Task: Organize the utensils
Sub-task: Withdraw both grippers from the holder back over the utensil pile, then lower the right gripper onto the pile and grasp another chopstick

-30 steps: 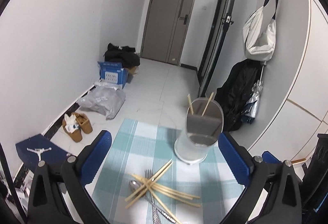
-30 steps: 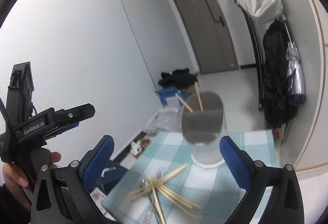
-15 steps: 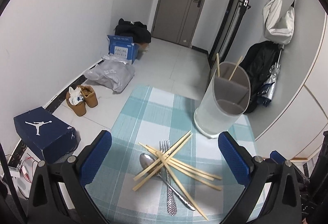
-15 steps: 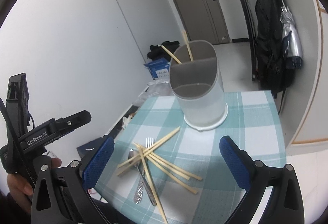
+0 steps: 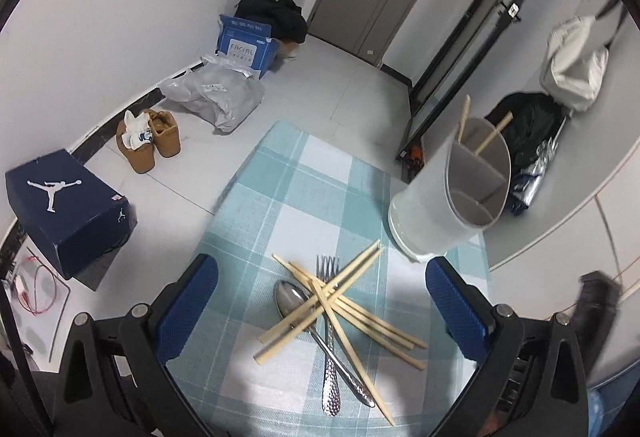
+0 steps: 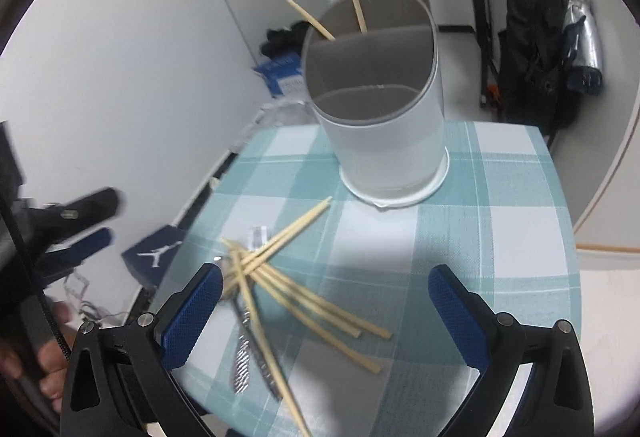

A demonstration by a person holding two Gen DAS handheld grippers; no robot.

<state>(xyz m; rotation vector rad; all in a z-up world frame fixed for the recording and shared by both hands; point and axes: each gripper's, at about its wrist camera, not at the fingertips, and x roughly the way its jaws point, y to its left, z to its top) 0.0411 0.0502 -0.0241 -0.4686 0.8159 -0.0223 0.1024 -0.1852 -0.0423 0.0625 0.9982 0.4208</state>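
Over the last second both views have been tilted downward, so the checked tablecloth [image 5: 304,197] and the pile on it are now seen from above; it is judged that a first pick from the pile is being prepared. The grey divided holder [image 5: 452,197] stands at the far right of the cloth, with two chopsticks already inside its back compartment. Near it the loose chopsticks [image 5: 340,309] lie crossed over a fork [image 5: 329,329] and a spoon [image 5: 296,299]. The left claw [image 5: 320,309] and the right claw [image 6: 324,317] are both spread wide above the pile; nothing is held or touched.
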